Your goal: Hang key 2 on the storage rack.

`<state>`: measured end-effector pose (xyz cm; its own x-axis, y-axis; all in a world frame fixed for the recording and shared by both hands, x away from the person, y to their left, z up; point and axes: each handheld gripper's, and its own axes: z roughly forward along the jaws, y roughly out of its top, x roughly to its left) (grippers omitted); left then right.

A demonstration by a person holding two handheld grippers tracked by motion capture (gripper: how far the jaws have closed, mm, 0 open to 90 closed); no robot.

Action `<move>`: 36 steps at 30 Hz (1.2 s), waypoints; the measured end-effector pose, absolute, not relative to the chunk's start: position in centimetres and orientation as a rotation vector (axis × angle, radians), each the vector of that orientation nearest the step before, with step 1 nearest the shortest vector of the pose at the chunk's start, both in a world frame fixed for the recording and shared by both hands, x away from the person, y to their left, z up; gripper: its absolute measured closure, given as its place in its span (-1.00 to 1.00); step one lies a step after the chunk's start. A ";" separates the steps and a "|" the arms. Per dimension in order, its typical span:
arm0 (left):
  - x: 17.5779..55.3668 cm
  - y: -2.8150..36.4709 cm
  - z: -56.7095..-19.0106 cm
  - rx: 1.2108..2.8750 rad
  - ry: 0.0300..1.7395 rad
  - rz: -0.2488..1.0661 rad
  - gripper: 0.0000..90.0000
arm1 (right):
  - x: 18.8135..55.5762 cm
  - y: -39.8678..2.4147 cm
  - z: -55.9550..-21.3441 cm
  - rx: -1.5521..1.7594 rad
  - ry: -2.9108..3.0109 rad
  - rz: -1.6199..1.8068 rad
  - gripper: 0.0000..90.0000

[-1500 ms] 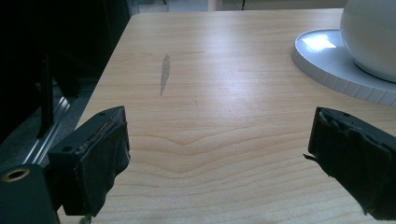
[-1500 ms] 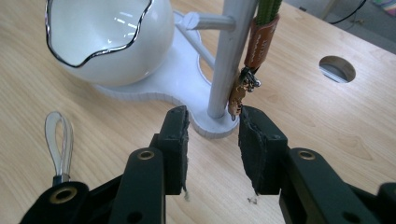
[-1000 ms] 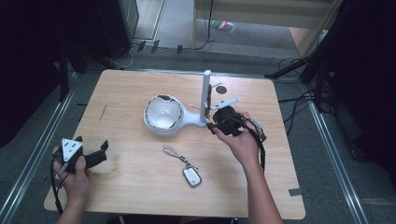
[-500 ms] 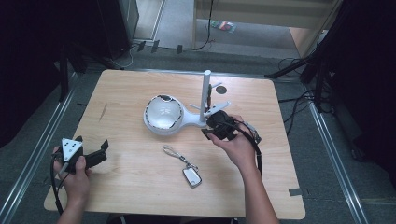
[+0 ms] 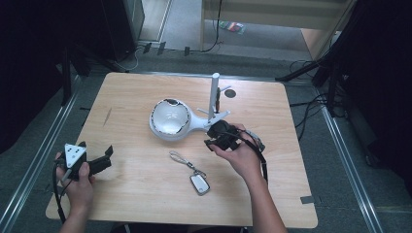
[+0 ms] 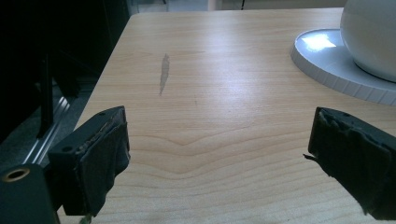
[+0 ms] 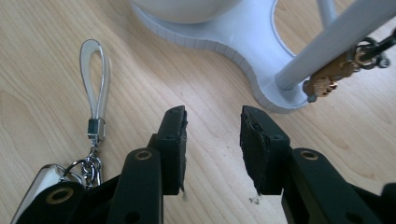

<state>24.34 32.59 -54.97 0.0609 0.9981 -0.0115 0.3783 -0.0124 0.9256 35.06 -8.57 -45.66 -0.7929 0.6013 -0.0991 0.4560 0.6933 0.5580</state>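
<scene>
Right claw (image 7: 212,135) is hovering, jaws slightly apart and empty, beside the key fob (image 5: 199,183) and white stand (image 5: 194,124) on the desk (image 5: 136,184). Left claw (image 6: 219,154) is gaping wide, empty.

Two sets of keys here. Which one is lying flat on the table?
The key fob with the white strap loop lies flat on the table, in front of the white stand. The brass keys hang from that stand's post instead.
</scene>
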 end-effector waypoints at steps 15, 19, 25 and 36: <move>24.4 32.5 -54.9 1.534 1.444 0.947 -0.88 | 33.6 -6.1 -47.3 0.756 2.717 0.707 0.37; 24.7 32.4 -55.0 1.554 1.440 0.936 -0.88 | 33.3 -5.8 -47.6 0.783 2.731 0.726 0.37; 25.0 32.2 -54.9 1.583 1.441 0.934 -0.88 | 32.9 -5.5 -48.1 0.783 2.760 0.714 0.37; 25.0 32.3 -54.9 1.585 1.440 0.931 -0.88 | 31.9 -3.8 -48.8 0.759 2.789 0.679 0.36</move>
<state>25.03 32.26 -54.95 0.0878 0.9961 0.0130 0.4203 -0.0488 0.9061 31.95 -3.77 -48.77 -0.8555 0.5159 -0.0449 0.4374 0.7663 0.4705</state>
